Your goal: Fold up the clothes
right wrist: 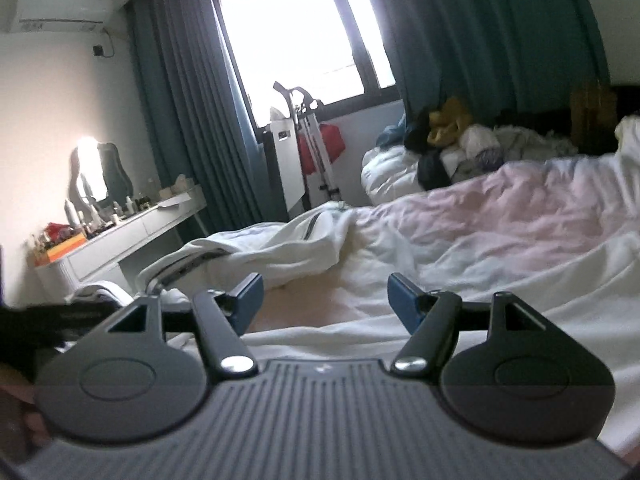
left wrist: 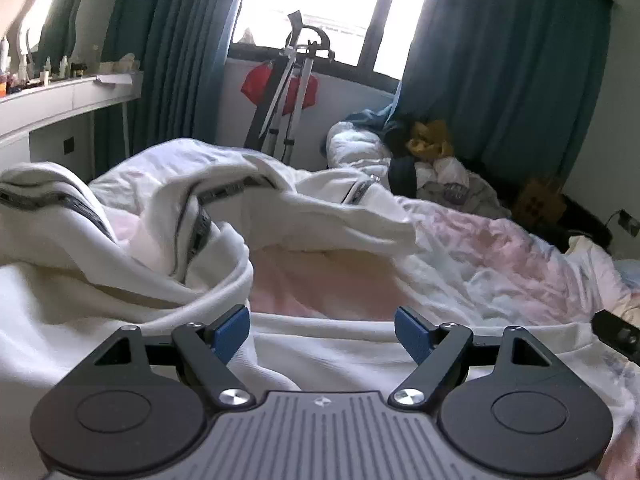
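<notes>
Both tongs, left (left wrist: 322, 330) and right (right wrist: 325, 300), are hanging released over the white garment (left wrist: 120, 248); only the right view is showing an air conditioner (right wrist: 64, 8).

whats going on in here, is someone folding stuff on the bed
A person is working over a bed with a handheld gripper in each hand. A white garment with dark striped trim lies rumpled on the pink bedsheet, not yet folded. The left gripper and right gripper are both open and hold nothing, low over white cloth at the near edge. A pile of other clothes sits at the far side by the curtain.
</notes>
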A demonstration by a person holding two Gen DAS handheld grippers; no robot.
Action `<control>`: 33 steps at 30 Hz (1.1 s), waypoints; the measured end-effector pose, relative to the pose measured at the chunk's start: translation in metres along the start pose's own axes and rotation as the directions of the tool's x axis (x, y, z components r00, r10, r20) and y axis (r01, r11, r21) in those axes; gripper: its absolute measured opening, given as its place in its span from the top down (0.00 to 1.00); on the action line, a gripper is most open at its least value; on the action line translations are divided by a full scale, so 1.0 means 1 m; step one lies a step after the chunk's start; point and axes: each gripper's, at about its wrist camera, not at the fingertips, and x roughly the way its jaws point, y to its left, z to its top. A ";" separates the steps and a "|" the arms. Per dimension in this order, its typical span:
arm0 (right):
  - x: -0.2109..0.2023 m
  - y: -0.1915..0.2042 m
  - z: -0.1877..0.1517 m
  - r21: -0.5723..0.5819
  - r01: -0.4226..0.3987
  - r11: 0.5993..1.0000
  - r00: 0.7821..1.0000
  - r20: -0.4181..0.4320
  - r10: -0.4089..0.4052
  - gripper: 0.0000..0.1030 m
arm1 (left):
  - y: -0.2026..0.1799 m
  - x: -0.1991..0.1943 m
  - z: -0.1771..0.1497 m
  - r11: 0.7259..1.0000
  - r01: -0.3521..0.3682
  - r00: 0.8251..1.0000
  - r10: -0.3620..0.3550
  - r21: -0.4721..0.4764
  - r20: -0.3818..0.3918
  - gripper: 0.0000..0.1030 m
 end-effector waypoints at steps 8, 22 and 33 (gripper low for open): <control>0.067 -0.022 0.017 0.100 0.005 0.995 0.998 -0.067 0.002 0.30 | 0.008 0.039 -0.002 0.999 -0.030 0.999 0.029 0.025 0.030 0.21; 0.363 -0.037 0.054 0.184 0.137 0.973 0.957 -0.277 -0.082 0.31 | 0.032 0.084 -0.011 0.993 0.040 0.992 -0.052 0.107 0.112 0.15; 0.383 -0.003 0.087 -0.044 0.229 0.972 0.950 -0.206 -0.233 0.92 | 0.055 0.089 -0.011 0.981 0.194 0.970 -0.192 0.001 0.152 0.12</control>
